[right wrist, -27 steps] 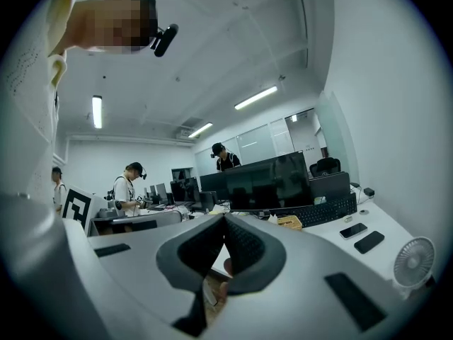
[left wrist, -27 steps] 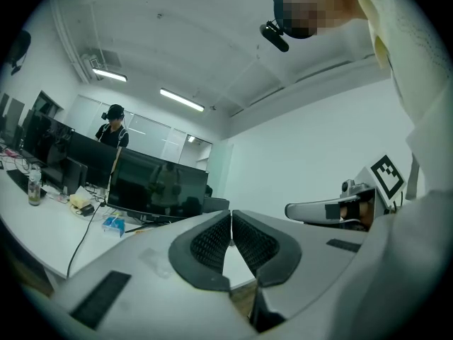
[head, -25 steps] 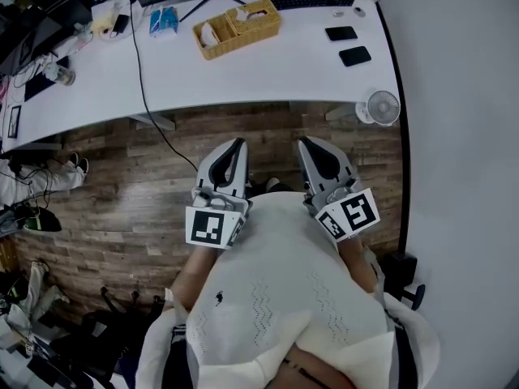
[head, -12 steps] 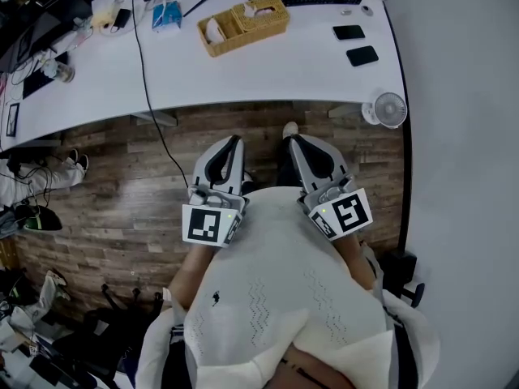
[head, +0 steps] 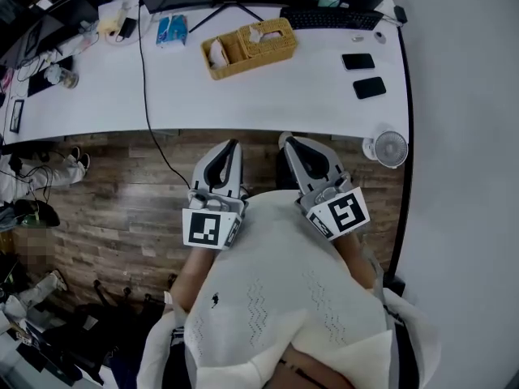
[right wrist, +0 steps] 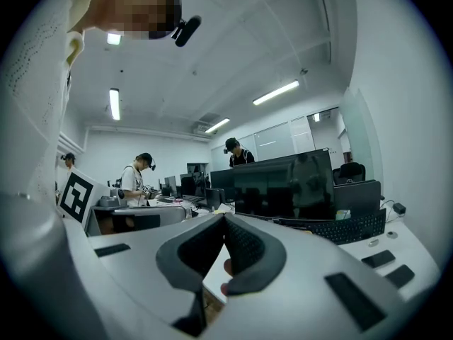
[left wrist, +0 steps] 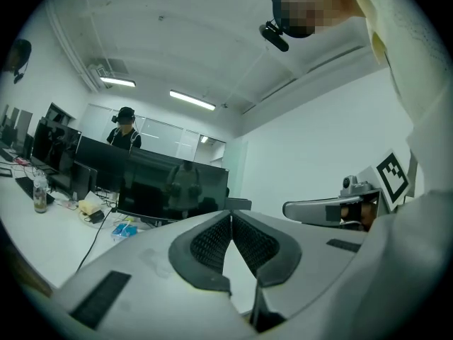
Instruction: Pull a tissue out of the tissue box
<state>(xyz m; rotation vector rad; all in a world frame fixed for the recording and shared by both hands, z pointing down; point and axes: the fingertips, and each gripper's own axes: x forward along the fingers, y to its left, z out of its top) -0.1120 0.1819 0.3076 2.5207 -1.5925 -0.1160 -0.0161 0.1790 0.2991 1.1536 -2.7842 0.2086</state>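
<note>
The left tongs and the right tongs have moved toward 12 o'clock. Their tips are now just beside the worktop edge.

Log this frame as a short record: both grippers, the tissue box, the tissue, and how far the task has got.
left gripper: shut, empty, held in front of the desk
right gripper: shut, empty, beside the left one
tissue box: wicker, on the desk's far half
tissue: sticks up out of the box top
task: not begun; neither gripper touches the box
</note>
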